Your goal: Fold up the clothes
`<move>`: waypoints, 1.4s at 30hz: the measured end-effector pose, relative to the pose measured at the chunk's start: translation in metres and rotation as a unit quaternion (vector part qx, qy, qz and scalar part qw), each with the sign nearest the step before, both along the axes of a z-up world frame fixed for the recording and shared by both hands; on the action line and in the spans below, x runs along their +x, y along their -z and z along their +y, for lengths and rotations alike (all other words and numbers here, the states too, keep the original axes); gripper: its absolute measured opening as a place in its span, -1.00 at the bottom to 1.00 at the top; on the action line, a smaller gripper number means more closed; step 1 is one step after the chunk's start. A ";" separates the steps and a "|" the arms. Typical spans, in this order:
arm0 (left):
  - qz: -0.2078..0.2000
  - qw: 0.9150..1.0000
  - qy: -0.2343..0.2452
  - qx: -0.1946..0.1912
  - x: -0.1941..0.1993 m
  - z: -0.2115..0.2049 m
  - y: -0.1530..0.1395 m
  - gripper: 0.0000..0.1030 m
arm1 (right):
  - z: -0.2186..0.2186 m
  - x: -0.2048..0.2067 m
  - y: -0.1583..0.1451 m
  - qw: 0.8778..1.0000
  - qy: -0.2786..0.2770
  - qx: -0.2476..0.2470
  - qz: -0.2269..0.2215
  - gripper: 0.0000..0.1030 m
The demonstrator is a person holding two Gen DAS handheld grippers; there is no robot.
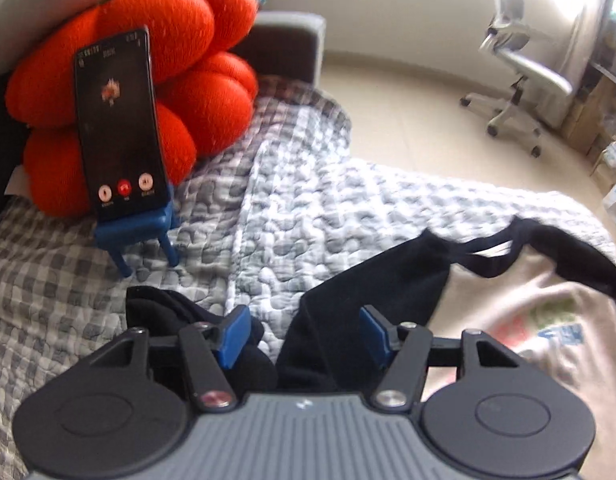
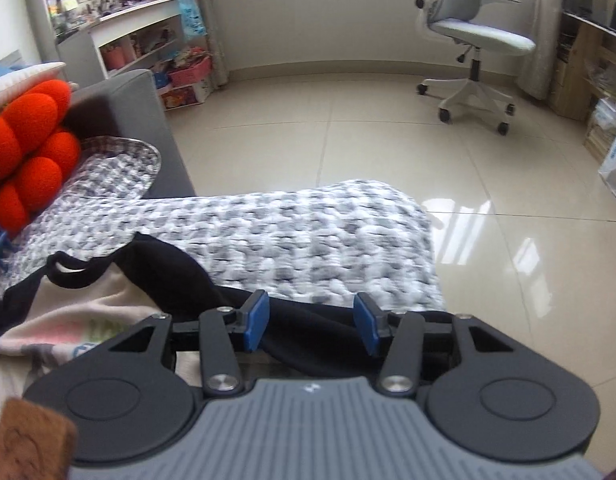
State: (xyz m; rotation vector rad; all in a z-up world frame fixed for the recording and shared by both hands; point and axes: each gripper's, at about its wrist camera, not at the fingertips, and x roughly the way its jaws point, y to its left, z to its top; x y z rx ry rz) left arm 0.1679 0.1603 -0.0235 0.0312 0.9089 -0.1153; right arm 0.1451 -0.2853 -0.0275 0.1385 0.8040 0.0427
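A cream T-shirt [image 1: 527, 320] with black sleeves, a black collar and a coloured print lies on a grey-white checked quilt [image 1: 308, 208]. My left gripper [image 1: 306, 332] is open just over its black sleeve [image 1: 367, 280], and the cloth reaches into the gap between the blue pads [image 1: 236, 332]. A second dark bunch of fabric [image 1: 160, 308] lies under the left finger. In the right wrist view the same shirt [image 2: 88, 308] lies at the lower left. My right gripper [image 2: 311, 326] is open over its other black sleeve [image 2: 308, 344], near the quilt's edge.
A phone [image 1: 120, 128] stands on a small blue chair-shaped holder [image 1: 140, 236], leaning against a red pumpkin cushion [image 1: 180, 60]. A grey sofa arm [image 2: 148, 120], a tiled floor [image 2: 387, 140], an office chair [image 2: 467, 40] and cluttered shelves [image 2: 148, 40] lie beyond. A brown fuzzy patch [image 2: 28, 440] shows at the bottom left.
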 end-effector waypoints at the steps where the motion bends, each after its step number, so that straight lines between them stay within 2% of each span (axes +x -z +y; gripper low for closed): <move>1: 0.007 1.000 -0.004 0.004 0.006 0.000 0.006 0.20 | 0.006 0.006 0.002 1.000 -0.010 0.009 0.002 -0.01; 6: 0.021 1.000 -0.018 -0.002 0.023 0.004 0.018 0.17 | 0.032 0.038 0.012 0.997 -0.057 0.058 0.011 -0.01; 9: 0.030 0.999 -0.017 -0.015 0.027 0.003 0.021 0.10 | 0.034 0.055 0.020 0.992 -0.064 0.105 0.027 -0.01; 12: 0.038 0.999 -0.008 -0.014 0.031 -0.001 0.025 -0.04 | 0.033 0.068 0.029 0.986 -0.067 0.149 0.040 -0.01; 14: 0.053 0.998 -0.005 -0.022 0.036 -0.003 0.031 -0.30 | 0.033 0.074 0.035 0.982 -0.068 0.170 0.049 -0.01; 15: 0.069 0.997 -0.010 -0.025 0.040 -0.003 0.037 -0.34 | 0.034 0.076 0.037 0.980 -0.070 0.178 0.054 -0.02; 16: 0.065 0.997 -0.012 -0.025 0.040 -0.004 0.039 -0.34 | 0.036 0.077 0.039 0.979 -0.073 0.180 0.058 -0.06; 18: 0.057 0.998 -0.017 -0.024 0.041 -0.005 0.041 -0.45 | 0.039 0.079 0.042 0.977 -0.080 0.186 0.068 -0.46; 19: 0.054 0.998 -0.021 -0.026 0.041 -0.005 0.039 -0.65 | 0.041 0.080 0.043 0.977 -0.082 0.185 0.071 -0.58; 20: 0.051 0.998 -0.025 -0.028 0.041 -0.005 0.038 -0.91 | 0.043 0.080 0.044 0.978 -0.082 0.178 0.070 -0.81; 21: 0.047 0.998 -0.030 -0.033 0.041 -0.005 0.036 -0.91 | 0.044 0.078 0.043 0.980 -0.082 0.171 0.064 -0.91; 22: 0.044 0.998 -0.036 -0.037 0.040 -0.004 0.033 -0.92 | 0.044 0.076 0.040 0.981 -0.081 0.166 0.055 -0.91; 26: -0.015 0.998 -0.047 -0.044 0.037 -0.005 0.015 -0.93 | 0.043 0.066 0.022 0.988 -0.079 0.132 0.005 -0.93; 30: -0.086 0.993 -0.057 -0.053 0.038 -0.009 -0.002 -0.93 | 0.042 0.063 0.003 0.992 -0.071 0.094 -0.045 -0.93; 32: -0.104 0.991 -0.057 -0.058 0.045 -0.012 -0.007 -0.93 | 0.041 0.065 -0.004 0.992 -0.066 0.080 -0.066 -0.93; 35: -0.117 0.990 -0.058 -0.056 0.060 -0.017 -0.007 -0.93 | 0.040 0.078 0.001 0.993 -0.055 0.076 -0.065 -0.93; 39: -0.141 0.988 -0.060 0.004 0.077 -0.027 0.004 -1.00 | 0.044 0.098 0.023 0.996 -0.043 0.065 -0.047 -0.93; 42: -0.124 0.991 -0.054 0.003 0.081 -0.028 0.012 -1.00 | 0.043 0.110 0.042 0.998 -0.034 0.046 -0.029 -0.93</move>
